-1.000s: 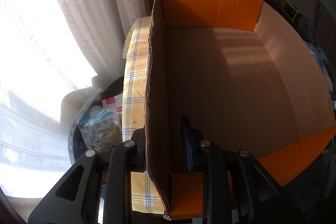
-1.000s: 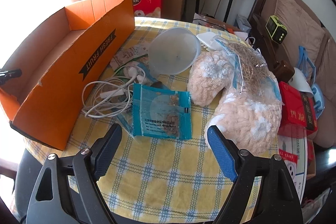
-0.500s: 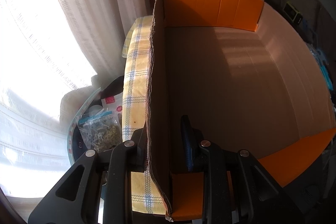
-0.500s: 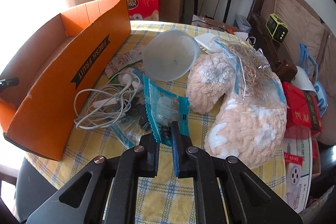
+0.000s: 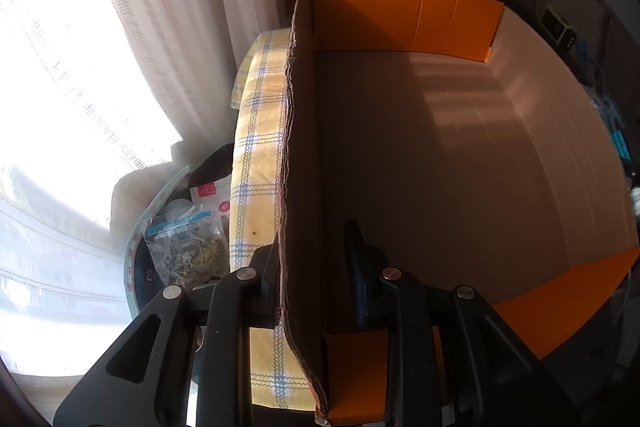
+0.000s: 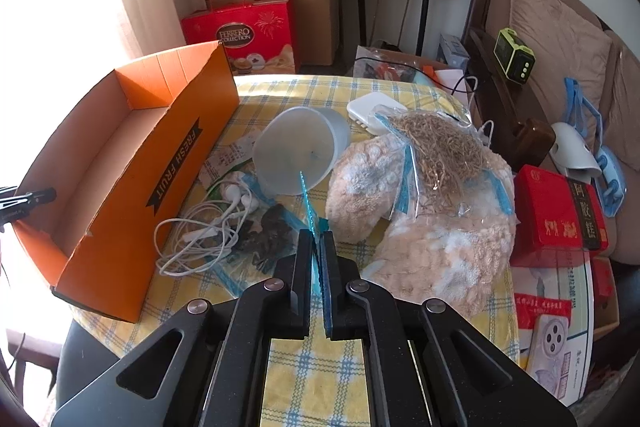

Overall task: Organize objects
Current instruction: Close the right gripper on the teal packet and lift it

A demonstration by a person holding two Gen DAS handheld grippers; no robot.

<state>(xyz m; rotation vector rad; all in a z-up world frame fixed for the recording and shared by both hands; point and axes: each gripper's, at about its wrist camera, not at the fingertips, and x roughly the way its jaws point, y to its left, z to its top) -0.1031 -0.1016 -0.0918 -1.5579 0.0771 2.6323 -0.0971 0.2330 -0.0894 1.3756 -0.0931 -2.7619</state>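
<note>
Your left tool [image 5: 310,291] is clenched on the near side wall of the orange cardboard box [image 6: 132,163], one finger outside and one inside, steadying it at the left edge of the desk [image 6: 316,379]. The box interior shows nothing in it.

To its right, on the checked cloth, lie the white earphone cable [image 6: 200,227], a translucent plastic tub [image 6: 298,155] tipped on its side, a plush toy [image 6: 436,247] and a clear bag of dried strands [image 6: 436,155] resting on the plush.

Your right tool [image 6: 318,255] is clamped on the blue-edged plastic pouch [image 6: 308,211], which stands edge-on between the fingers, lifted off the clutter; whether its far end touches anything I cannot tell.

The step in hand looks like the first transfer: pouch gripped, box held ready. The next move calls for carrying the pouch left over the box's front wall, clearing the earphone cable so it does not snag, then releasing it inside while your left tool keeps the box from sliding.
</note>
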